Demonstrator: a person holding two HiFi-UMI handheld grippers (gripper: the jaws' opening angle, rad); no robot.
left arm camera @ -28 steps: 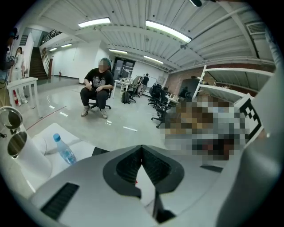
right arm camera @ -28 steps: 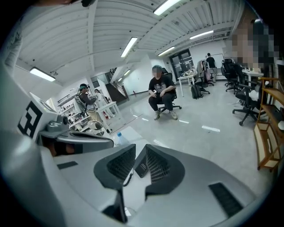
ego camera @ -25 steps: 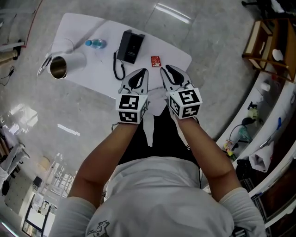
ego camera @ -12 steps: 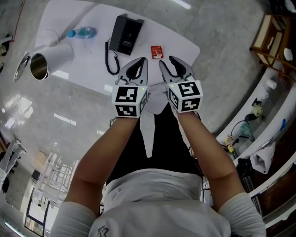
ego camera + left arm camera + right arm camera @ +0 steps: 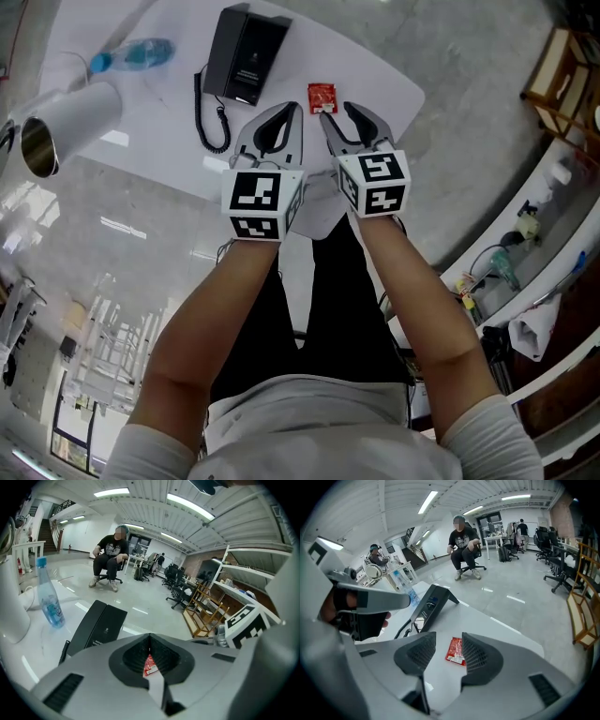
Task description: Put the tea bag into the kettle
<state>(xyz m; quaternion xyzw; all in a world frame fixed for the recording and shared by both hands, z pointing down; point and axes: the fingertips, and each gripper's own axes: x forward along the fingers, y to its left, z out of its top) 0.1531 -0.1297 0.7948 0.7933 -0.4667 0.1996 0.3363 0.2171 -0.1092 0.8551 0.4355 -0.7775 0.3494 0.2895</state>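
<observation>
2 grippers held over 1 red tea bag on the white table.
Its print cannot be read. The right gripper is spread wide and empty, its jaws having just been opening, and the tea bag is seen at its 12 o'clock. The left gripper is closed on nothing. 1 telephone is seen at 11 o'clock, 1 bottle and 1 kettle at 10.

We note both arms stretched forward, the left forearm and right forearm bare and roughly parallel. The left gripper points forward and down, its jaws closed tip to tip on nothing. Just beside it, the right gripper tilts down too. Its jaws have just been opening and stand apart, gripping nothing. Behind each gripper's jaws sits a marker cube, and the two cubes are near each other without touching.
</observation>
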